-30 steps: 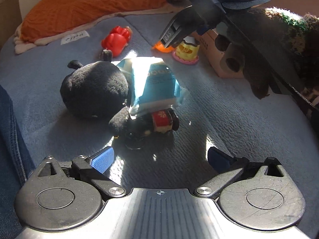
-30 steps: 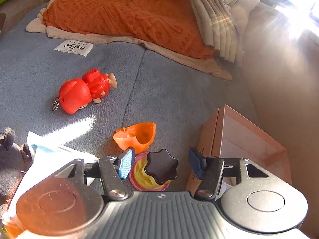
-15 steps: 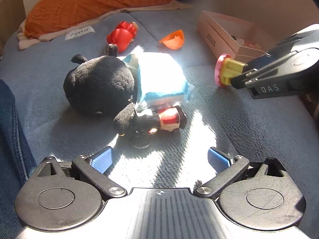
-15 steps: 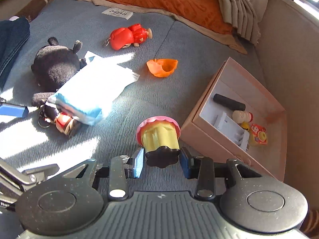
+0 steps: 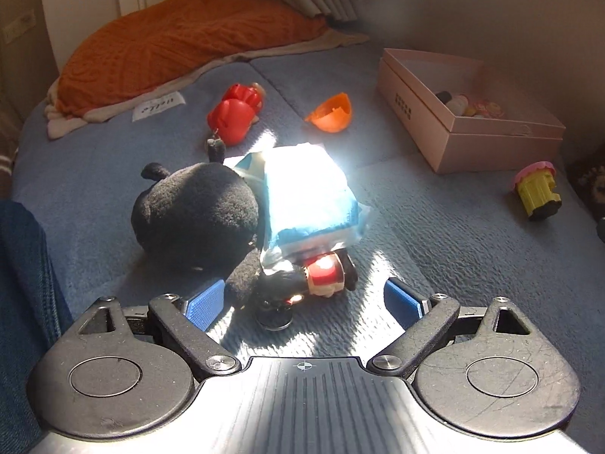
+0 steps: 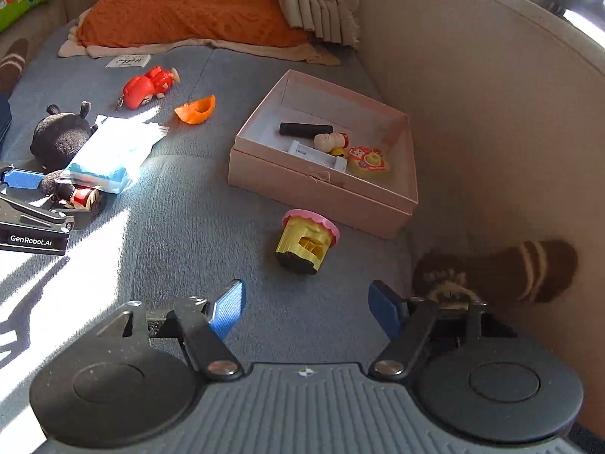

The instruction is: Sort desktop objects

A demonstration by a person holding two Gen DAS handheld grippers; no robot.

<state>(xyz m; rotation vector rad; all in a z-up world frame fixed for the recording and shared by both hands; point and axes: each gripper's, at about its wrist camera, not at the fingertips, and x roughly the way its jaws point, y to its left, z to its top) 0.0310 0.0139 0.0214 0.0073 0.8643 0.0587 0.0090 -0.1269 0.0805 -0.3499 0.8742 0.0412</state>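
Note:
My left gripper (image 5: 304,306) hangs low over the blue sofa, its jaws closing. A small red-bodied doll keychain (image 5: 325,276) lies between the blue pads (image 5: 206,308), which do not touch it. Behind it are a black plush (image 5: 196,215) and a blue-white pack (image 5: 306,196). My right gripper (image 6: 306,312) is opening, with nothing between its fingers. The yellow toy with a pink rim (image 6: 306,242) lies on its side just ahead of it, beside the pink box (image 6: 321,189). A red figure (image 6: 145,89) and an orange half shell (image 6: 194,109) lie farther back.
The box holds a black cylinder (image 6: 306,128) and several small toys. An orange blanket (image 6: 189,7) lies at the far end, and the beige sofa back (image 6: 472,94) rises on the right. A foot in a brown striped sock (image 6: 529,272) rests by my right gripper.
The right gripper carried the yellow toy from beside the orange shell over to the pink box and let it go. The left jaws have narrowed around the doll keychain.

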